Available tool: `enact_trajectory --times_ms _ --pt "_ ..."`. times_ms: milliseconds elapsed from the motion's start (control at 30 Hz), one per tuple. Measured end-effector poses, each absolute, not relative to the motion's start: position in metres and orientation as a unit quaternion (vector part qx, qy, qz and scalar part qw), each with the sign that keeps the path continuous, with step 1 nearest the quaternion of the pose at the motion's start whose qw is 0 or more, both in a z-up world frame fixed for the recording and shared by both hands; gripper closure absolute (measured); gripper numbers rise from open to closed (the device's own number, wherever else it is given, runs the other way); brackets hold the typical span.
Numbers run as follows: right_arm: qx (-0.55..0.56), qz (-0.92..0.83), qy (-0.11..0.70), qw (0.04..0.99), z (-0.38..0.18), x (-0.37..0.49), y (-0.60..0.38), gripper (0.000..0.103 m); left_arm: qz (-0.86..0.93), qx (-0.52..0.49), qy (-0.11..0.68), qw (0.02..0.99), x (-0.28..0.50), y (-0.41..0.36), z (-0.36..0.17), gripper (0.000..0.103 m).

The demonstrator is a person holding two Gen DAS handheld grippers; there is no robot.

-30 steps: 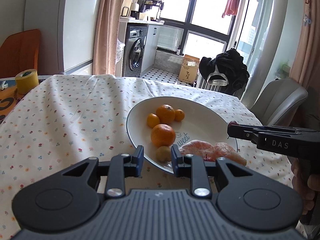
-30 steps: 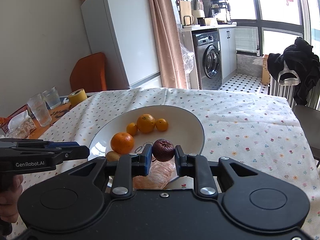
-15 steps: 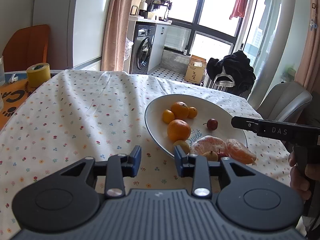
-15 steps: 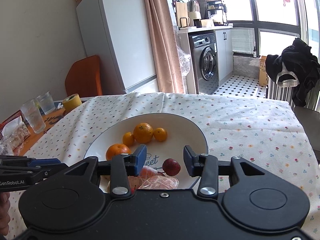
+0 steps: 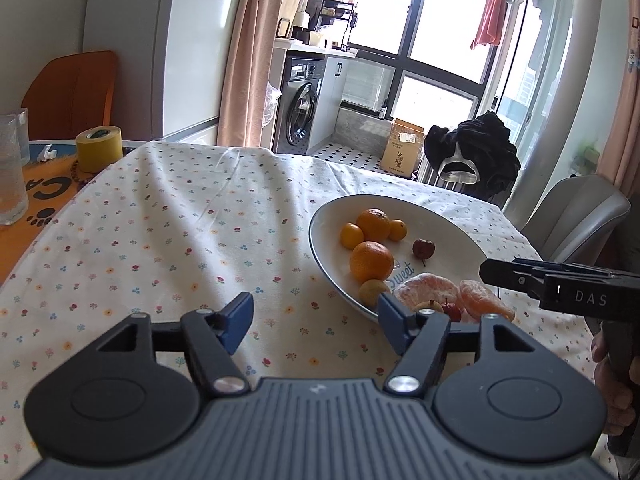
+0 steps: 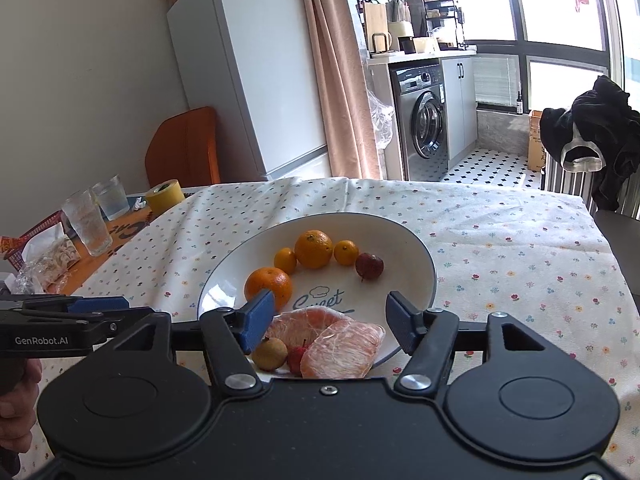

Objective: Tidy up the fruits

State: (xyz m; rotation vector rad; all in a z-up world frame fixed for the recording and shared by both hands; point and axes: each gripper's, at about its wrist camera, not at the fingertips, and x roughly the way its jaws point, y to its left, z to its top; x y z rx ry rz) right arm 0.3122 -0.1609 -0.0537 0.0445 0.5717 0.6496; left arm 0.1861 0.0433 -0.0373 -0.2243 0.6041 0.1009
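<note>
Fruit is sitting on a white plate (image 6: 424, 256). Right gripper (image 6: 330, 322) and left gripper (image 5: 316, 322) have just been opening, both empty; a dark red fruit (image 6: 369, 266) is lying released ahead. Next likely calls for picking another piece.

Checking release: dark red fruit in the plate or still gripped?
In the plate: dark red fruit lies free; right gripper jaws just opened, empty.
</note>
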Motion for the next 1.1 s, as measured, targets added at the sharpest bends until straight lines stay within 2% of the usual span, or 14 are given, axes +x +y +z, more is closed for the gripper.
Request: enact_trajectory --times_ms 200,500,767,1100 --pt "0.022 0.316 0.28 0.906 -0.05 0.301 -0.162 0.036 0.054 -0.113 0.293 0.948 0.176 0.047 -0.033 0.024" --pt "0.035 0.323 0.278 0.904 -0.039 0.281 -0.164 0.016 0.055 -0.109 0.288 0.95 0.16 0.049 -0.023 0.012" --pt "0.04 0.325 0.273 0.904 -0.027 0.26 -0.171 0.001 0.04 -0.103 0.292 0.95 0.144 0.044 -0.016 0.009" --pt "0.046 0.318 0.266 0.909 -0.02 0.231 -0.185 0.0 0.022 -0.083 0.289 0.954 0.119 0.032 -0.008 0.007"
